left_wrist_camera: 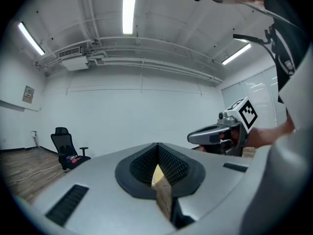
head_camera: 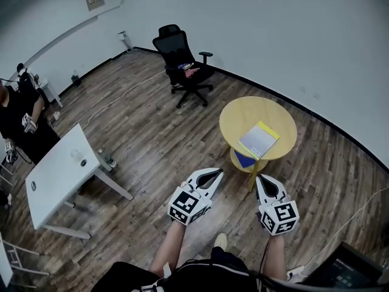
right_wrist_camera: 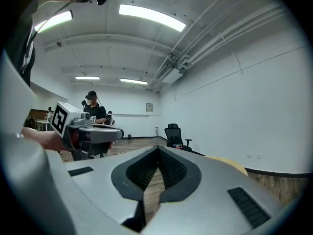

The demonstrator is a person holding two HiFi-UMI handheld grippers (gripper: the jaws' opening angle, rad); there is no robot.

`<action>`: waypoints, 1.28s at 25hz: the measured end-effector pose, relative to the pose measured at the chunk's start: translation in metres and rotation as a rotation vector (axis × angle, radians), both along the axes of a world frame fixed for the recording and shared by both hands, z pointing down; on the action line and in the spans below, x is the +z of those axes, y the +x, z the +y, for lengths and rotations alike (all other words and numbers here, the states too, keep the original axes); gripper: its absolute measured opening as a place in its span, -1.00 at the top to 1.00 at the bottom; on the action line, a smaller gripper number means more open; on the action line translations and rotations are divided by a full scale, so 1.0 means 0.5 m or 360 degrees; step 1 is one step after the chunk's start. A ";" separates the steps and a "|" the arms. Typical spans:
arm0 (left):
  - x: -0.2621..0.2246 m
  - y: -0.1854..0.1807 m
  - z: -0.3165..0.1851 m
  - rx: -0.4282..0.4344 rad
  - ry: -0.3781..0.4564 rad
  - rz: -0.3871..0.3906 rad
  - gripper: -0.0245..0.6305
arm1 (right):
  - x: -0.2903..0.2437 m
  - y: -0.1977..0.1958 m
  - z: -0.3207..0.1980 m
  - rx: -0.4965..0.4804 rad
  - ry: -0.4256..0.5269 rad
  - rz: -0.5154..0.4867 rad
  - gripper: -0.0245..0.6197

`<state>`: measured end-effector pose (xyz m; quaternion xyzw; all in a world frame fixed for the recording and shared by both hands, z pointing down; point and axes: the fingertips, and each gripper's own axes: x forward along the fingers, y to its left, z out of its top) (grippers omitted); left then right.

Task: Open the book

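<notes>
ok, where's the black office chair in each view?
Head view: office chair at top centre, close to the white wall.
Left gripper view: small, far left, below the middle.
Right gripper view: small, just right of centre, against the far wall.
Shared landmark: the wood floor it stands on.

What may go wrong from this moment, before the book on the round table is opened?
1. The left gripper and the right gripper both have their jaws together and hold nothing. If they reach the book like that, they may only push it, not lift the cover.
2. The book lies closed near the edge of the round table, so a push might slide it off.
</notes>
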<state>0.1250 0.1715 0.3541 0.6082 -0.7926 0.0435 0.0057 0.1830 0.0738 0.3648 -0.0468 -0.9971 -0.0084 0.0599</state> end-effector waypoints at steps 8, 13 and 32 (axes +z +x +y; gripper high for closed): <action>-0.008 -0.163 -0.112 -0.0092 0.0005 -0.0019 0.93 | -0.005 -0.179 -0.114 -0.0104 -0.0009 -0.0005 0.90; -0.002 -0.226 -0.118 -0.0174 -0.0009 -0.0006 0.93 | -0.010 -0.250 -0.122 -0.0187 -0.0010 -0.0012 0.90; -0.001 -0.549 -0.168 -0.0176 0.0008 -0.0011 0.93 | 0.011 -0.569 -0.156 -0.0205 -0.0020 0.0005 0.91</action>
